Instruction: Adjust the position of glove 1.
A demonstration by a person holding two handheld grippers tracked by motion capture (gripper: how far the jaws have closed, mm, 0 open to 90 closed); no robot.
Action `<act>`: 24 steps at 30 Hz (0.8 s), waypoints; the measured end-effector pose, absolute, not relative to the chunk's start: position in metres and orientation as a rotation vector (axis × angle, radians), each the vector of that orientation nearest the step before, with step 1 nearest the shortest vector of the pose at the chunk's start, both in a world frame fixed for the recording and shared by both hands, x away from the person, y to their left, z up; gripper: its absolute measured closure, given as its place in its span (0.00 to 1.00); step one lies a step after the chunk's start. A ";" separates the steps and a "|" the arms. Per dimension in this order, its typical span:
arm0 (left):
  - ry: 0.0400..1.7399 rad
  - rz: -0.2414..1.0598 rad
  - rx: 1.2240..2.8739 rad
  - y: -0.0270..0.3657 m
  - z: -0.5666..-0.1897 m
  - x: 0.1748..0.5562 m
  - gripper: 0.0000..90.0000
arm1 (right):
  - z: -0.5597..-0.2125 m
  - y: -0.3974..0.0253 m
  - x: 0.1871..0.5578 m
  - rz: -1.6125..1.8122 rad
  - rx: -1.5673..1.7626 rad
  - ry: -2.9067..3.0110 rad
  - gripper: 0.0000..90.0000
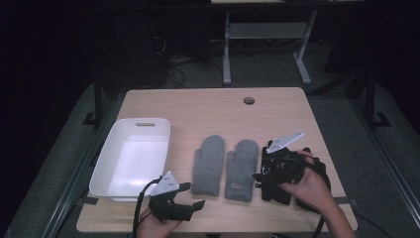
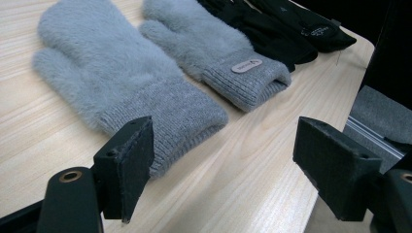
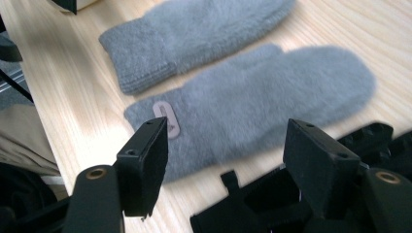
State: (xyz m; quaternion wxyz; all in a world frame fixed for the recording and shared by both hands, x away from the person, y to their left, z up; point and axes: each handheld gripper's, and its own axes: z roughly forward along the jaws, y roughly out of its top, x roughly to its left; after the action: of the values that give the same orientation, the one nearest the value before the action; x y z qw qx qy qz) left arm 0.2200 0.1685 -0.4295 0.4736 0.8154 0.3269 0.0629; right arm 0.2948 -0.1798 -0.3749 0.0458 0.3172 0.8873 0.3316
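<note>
Both tongs, left [image 1: 194, 195] and right [image 1: 258, 177], gape released beside two fluffy grey knit mittens [image 1: 225, 166] lying side by side mid-surface; right tongs risk snagging the adjacent black gloves [image 1: 317, 168].

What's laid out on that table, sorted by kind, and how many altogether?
Grey mittens: 2
Black gloves: 2
White bin: 1
Total: 5
</note>
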 end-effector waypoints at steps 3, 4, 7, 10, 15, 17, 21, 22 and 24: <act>0.806 0.153 1.987 0.168 -0.430 0.220 0.25 | -0.374 -0.175 0.298 1.005 0.950 2.721 0.36; 0.804 0.157 1.987 0.168 -0.429 0.219 0.25 | -0.374 -0.169 0.301 0.989 0.940 2.737 0.36; 0.800 0.162 1.990 0.167 -0.429 0.218 0.25 | -0.375 -0.161 0.307 0.964 0.918 2.758 0.36; 0.792 0.164 1.997 0.166 -0.429 0.218 0.25 | -0.374 -0.154 0.312 0.947 0.904 2.772 0.36; 0.794 0.159 2.001 0.166 -0.430 0.219 0.25 | -0.376 -0.147 0.323 0.916 0.906 2.790 0.36; 0.797 0.160 1.999 0.166 -0.430 0.219 0.25 | -0.380 -0.145 0.328 0.893 0.911 2.808 0.36; 0.796 0.166 1.987 0.167 -0.429 0.219 0.25 | -0.391 -0.139 0.341 0.843 0.921 2.836 0.37; 0.796 0.167 1.984 0.167 -0.429 0.218 0.25 | -0.393 -0.138 0.343 0.836 0.929 2.844 0.37; 0.793 0.167 1.984 0.167 -0.429 0.218 0.25 | -0.395 -0.136 0.346 0.822 0.931 2.851 0.37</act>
State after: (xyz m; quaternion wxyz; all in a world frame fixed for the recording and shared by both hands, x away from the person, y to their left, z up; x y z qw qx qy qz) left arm 0.2181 0.1665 -0.4288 0.4786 0.8128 0.3250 0.0684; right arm 0.3461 -0.1355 -0.3953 0.0158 0.2993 0.9167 0.2641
